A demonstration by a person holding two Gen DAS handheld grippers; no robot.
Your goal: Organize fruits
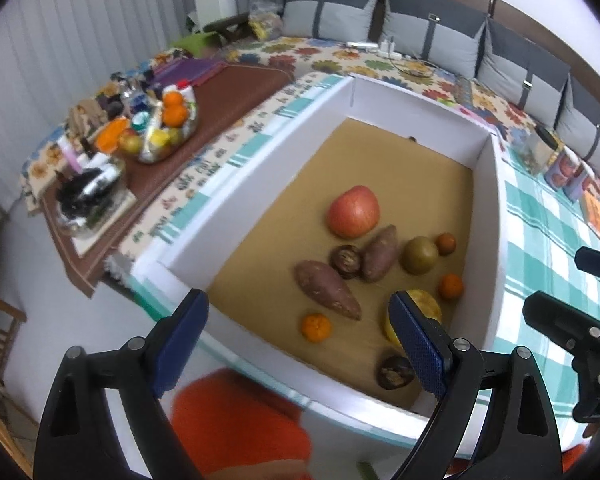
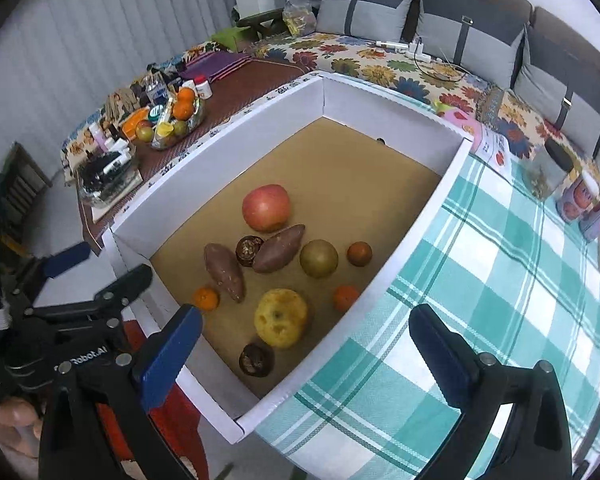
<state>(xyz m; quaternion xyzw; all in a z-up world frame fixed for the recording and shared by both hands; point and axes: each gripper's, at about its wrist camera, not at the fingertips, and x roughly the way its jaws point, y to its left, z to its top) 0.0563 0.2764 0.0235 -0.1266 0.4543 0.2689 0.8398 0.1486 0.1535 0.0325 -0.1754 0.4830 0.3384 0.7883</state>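
Fingers point(image 1: 188, 332) of both grippers spread wide (empty) above the box point(image 2: 404, 248).

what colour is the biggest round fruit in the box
Red with pinkish-yellow patches, an apple; clearest in the right wrist view.

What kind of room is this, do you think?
Probably a home living room. A long sofa with a floral cover and grey cushions runs along the wall, pleated curtains hang beside it, and a cluttered side table holds household bits.
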